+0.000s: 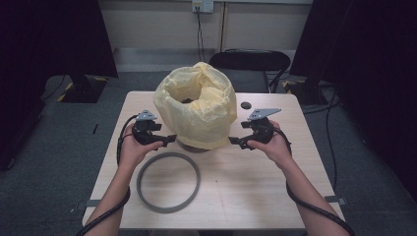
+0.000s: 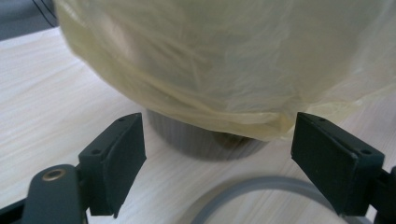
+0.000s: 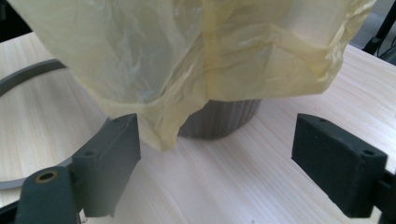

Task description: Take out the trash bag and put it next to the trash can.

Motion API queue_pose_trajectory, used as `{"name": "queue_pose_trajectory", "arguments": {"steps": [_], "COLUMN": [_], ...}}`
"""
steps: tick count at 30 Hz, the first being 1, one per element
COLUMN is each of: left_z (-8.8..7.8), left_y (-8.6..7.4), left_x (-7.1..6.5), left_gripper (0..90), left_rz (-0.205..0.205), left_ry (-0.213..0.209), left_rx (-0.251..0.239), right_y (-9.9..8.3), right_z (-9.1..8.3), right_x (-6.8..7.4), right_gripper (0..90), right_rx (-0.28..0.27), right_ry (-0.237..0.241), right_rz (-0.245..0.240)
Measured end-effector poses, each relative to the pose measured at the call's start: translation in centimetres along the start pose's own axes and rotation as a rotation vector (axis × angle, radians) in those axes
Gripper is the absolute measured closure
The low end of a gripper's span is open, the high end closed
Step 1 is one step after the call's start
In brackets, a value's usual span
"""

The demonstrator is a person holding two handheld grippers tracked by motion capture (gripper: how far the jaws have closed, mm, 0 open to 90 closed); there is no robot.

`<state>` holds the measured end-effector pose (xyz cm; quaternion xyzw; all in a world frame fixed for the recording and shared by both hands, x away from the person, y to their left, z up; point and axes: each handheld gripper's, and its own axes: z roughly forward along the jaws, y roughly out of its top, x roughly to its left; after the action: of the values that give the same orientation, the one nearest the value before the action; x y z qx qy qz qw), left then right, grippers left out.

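A pale yellow plastic bag is draped over a small grey bin at the table's middle, its mouth open on top. The bag's hem hangs down over most of the bin; only the ribbed grey base shows. My left gripper sits open just left of the bin's base, its jaws apart with the bag's lower hem beyond them. My right gripper is open at the bin's right side, with a hanging corner of bag near its left jaw. Neither holds anything.
A grey ring lies flat on the wooden table in front of the bin; part of the ring passes under the left jaws. A small dark disc rests at the back right. A black chair stands behind the table.
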<state>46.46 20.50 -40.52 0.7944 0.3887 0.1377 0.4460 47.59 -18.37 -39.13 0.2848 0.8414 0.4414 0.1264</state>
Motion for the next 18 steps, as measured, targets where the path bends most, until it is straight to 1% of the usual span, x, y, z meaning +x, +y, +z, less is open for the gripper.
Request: {"name": "queue_pose_trajectory", "arguments": {"steps": [2,4,8,9,10,11,12,14,16,17,18], "left_z": [0.1,0.2,0.3,0.3,0.3,0.4,0.4,0.5,0.5,0.5,0.5], "left_y": [0.3,0.5,0.9,0.9,0.9,0.9,1.0,1.1,1.2,1.2,1.3], "left_x": [-0.2,-0.3,-0.4,-0.4,-0.3,-0.3,-0.3,-0.4,-0.4,-0.4,-0.4], "left_gripper": [17.4,17.4,19.0,21.2,26.0,27.8,27.1,27.5,29.4,31.4,35.5], "left_rz": [0.001,0.011,0.021,0.029,0.041,0.03,0.028,0.022,0.026,0.027,0.028], "left_ry": [0.002,-0.009,-0.017,-0.029,-0.041,-0.045,-0.043,-0.052,-0.042,-0.046,-0.048], "left_rx": [-0.016,-0.019,-0.027,-0.03,-0.035,-0.039,-0.04,-0.052,-0.054,-0.059,-0.062], "right_y": [0.2,0.3,0.6,0.7,0.7,0.7,0.6,0.5,0.5,0.4,0.4], "right_z": [0.0,0.1,0.2,0.2,0.3,0.3,0.4,0.5,0.5,0.5,0.5], "right_x": [-0.1,-0.2,-0.3,-0.4,-0.4,-0.5,-0.5,-0.7,-0.8,-0.9,-0.9], "right_gripper": [14.7,14.7,14.7,14.7,14.7,14.7,14.8,14.8,14.7,14.7,14.7], "right_rx": [0.0,0.001,-0.006,-0.008,-0.011,-0.015,-0.017,-0.017,-0.024,-0.026,-0.026], "right_ry": [0.006,0.008,0.016,0.02,0.026,0.033,0.036,0.034,0.039,0.04,0.041], "right_rz": [-0.005,-0.008,-0.011,-0.012,-0.008,0.0,0.007,0.008,0.014,0.013,0.014]}}
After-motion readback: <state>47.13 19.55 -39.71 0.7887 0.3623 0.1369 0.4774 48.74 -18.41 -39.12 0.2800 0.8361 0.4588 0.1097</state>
